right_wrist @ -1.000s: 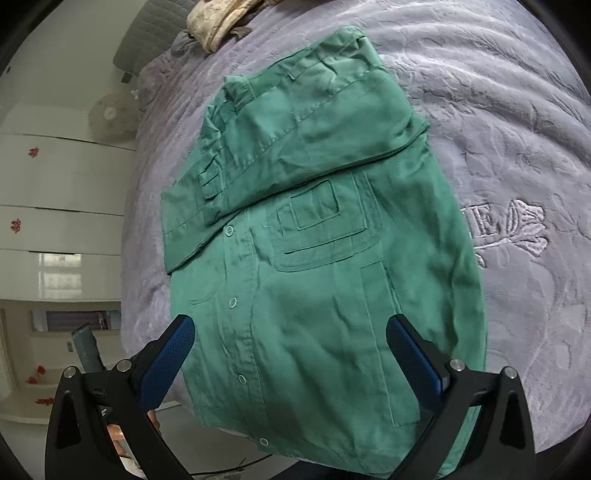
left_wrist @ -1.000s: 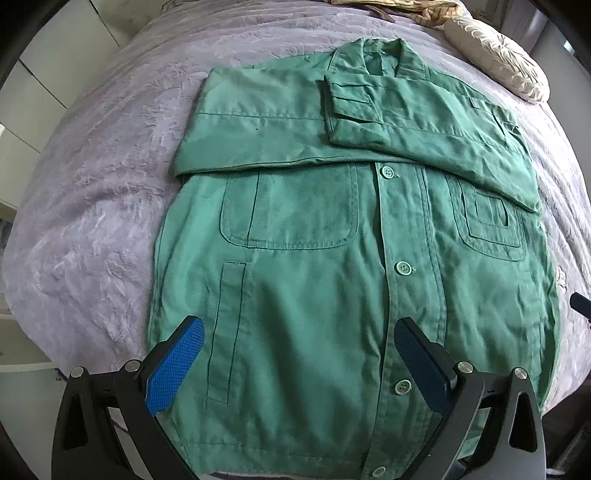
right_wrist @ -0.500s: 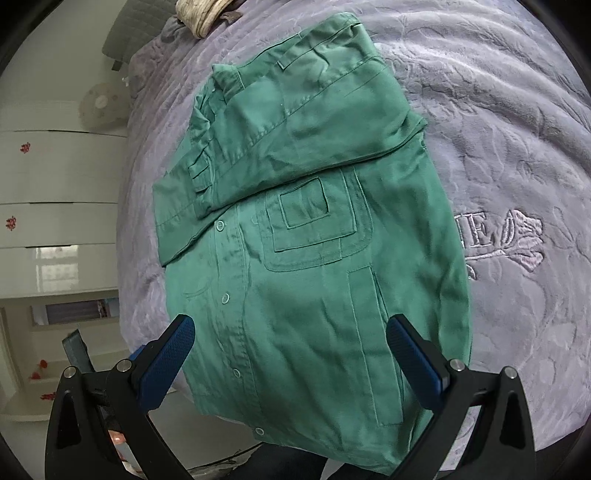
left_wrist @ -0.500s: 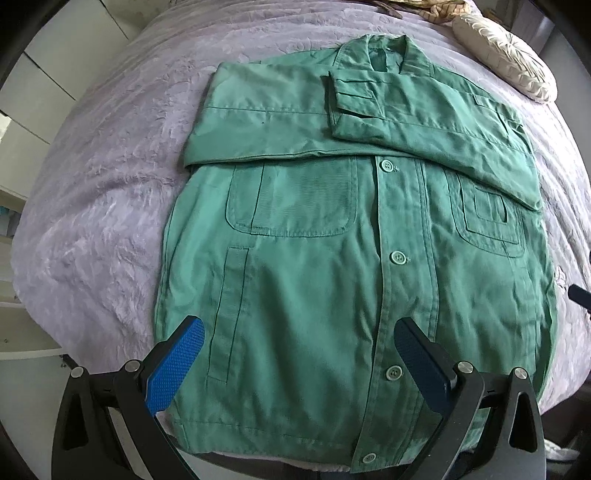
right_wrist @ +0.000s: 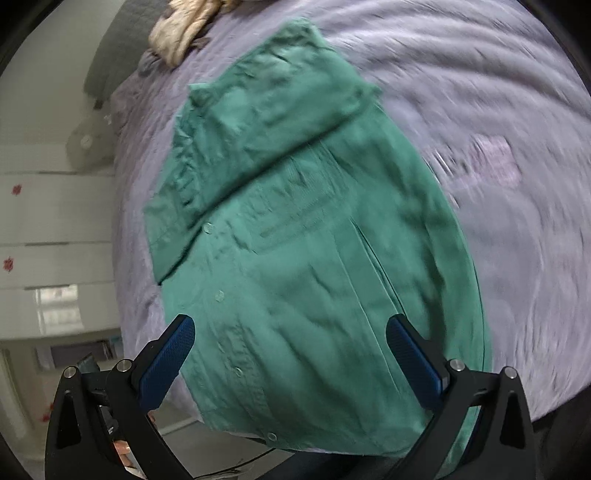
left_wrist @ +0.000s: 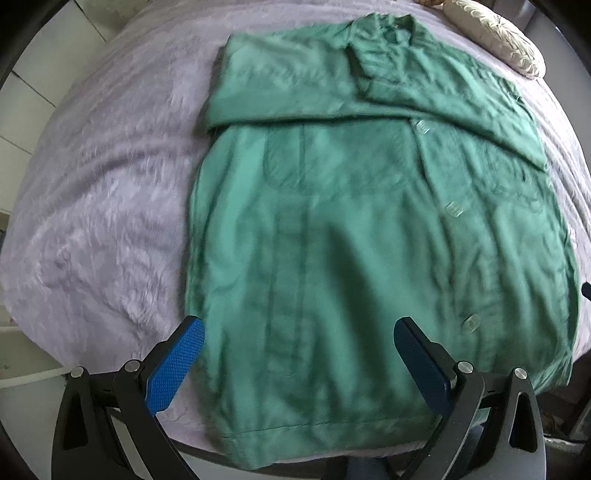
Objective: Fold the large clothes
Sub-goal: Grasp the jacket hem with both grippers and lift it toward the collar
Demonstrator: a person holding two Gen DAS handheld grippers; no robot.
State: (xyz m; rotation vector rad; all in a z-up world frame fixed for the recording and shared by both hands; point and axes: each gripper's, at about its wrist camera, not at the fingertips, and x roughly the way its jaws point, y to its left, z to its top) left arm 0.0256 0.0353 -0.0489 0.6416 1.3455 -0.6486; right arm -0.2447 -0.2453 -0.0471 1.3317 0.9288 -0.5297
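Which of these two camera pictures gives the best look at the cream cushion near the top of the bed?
The left wrist view: the cushion lies whole at the top right, beyond the green jacket, its pleated surface readable. The right wrist view shows no cushion, only a beige bundle of cloth past the jacket's collar.

Both looking down from above the near hem, close over the green jacket (left_wrist: 332, 229) (right_wrist: 314, 277), shared by both.
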